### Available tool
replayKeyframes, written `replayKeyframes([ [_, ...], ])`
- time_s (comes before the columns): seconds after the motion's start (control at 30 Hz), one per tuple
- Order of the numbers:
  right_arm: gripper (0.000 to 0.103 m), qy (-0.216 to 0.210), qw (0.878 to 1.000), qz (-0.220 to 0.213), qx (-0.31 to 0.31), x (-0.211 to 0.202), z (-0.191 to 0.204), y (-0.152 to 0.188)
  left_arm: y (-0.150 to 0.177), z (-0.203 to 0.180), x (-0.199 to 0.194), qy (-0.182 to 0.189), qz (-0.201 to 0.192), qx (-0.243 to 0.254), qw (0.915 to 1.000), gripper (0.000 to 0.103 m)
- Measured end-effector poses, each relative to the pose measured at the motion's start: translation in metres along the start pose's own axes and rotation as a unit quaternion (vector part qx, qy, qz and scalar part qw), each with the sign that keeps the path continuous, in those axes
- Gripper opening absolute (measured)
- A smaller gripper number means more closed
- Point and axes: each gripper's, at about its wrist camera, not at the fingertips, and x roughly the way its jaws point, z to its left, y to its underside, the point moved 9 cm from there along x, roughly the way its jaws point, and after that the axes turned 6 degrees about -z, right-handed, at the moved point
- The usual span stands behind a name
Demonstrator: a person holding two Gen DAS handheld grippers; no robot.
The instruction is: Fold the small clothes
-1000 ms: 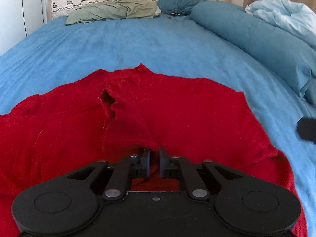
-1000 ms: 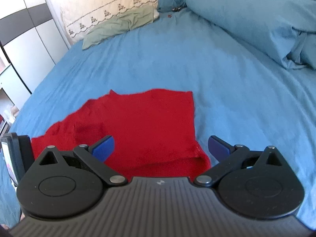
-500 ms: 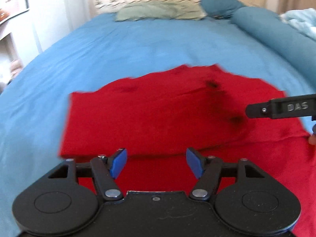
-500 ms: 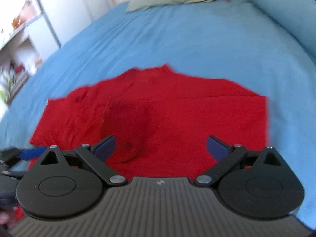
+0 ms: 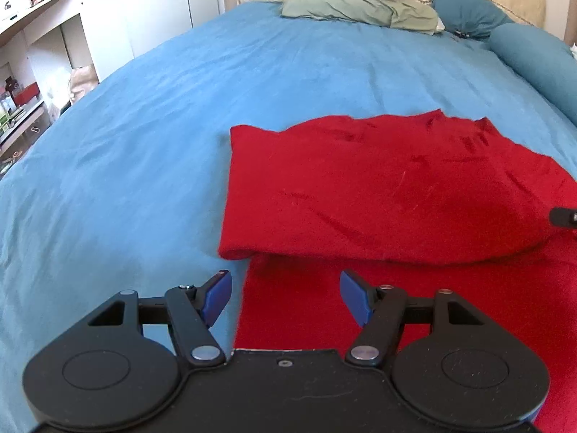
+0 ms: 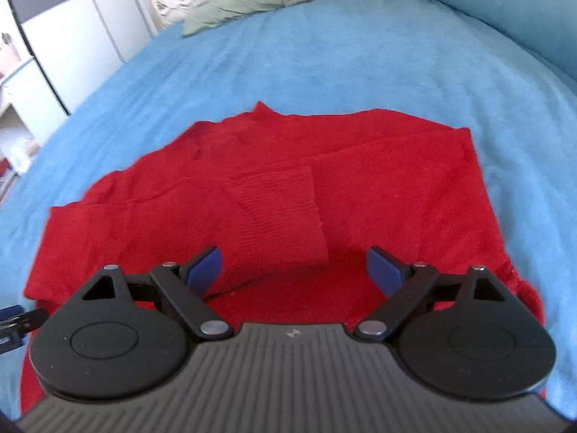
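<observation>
A red knitted sweater point(image 5: 382, 195) lies on the blue bed sheet point(image 5: 144, 144), its sleeves folded inward over the body. In the right wrist view the sweater point(image 6: 378, 187) shows a ribbed cuff point(image 6: 277, 216) lying across its middle. My left gripper point(image 5: 286, 297) is open and empty, just above the sweater's near left edge. My right gripper point(image 6: 294, 269) is open and empty, close over the near part of the sweater, in front of the cuff. The right gripper's tip shows at the right edge of the left wrist view point(image 5: 564, 216).
Pillows point(image 5: 360, 11) and a rolled teal duvet point(image 5: 533, 65) lie at the head and right side of the bed. White shelves and a wardrobe point(image 5: 54, 47) stand to the left of the bed. The blue sheet spreads wide to the left of the sweater.
My left gripper let go of the sweater and opened, then shifted left to the sweater's left edge. A folded layer now lies flat. My right gripper stayed open and moved over the sweater's middle.
</observation>
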Motion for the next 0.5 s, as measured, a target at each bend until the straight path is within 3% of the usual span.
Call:
replayKeyframes([
  [0.13,0.101,0.012,0.999,0.003,0.037,0.015,-0.002,-0.003,0.001,0.008,0.009,-0.007,0.002,0.005,1.0,0.072],
  [0.3,0.045,0.045,0.999,0.001,0.009,0.021,-0.001,-0.01,0.003,0.017,0.019,-0.017,0.007,0.013,0.9998,0.072],
  [0.4,0.026,0.042,0.999,0.003,-0.033,0.019,0.008,-0.016,0.001,0.018,0.023,-0.016,0.005,0.014,0.9998,0.072],
  [0.5,0.024,0.025,0.998,-0.013,-0.058,0.008,0.02,-0.035,-0.002,0.018,0.027,-0.017,0.003,0.018,0.9997,0.072],
])
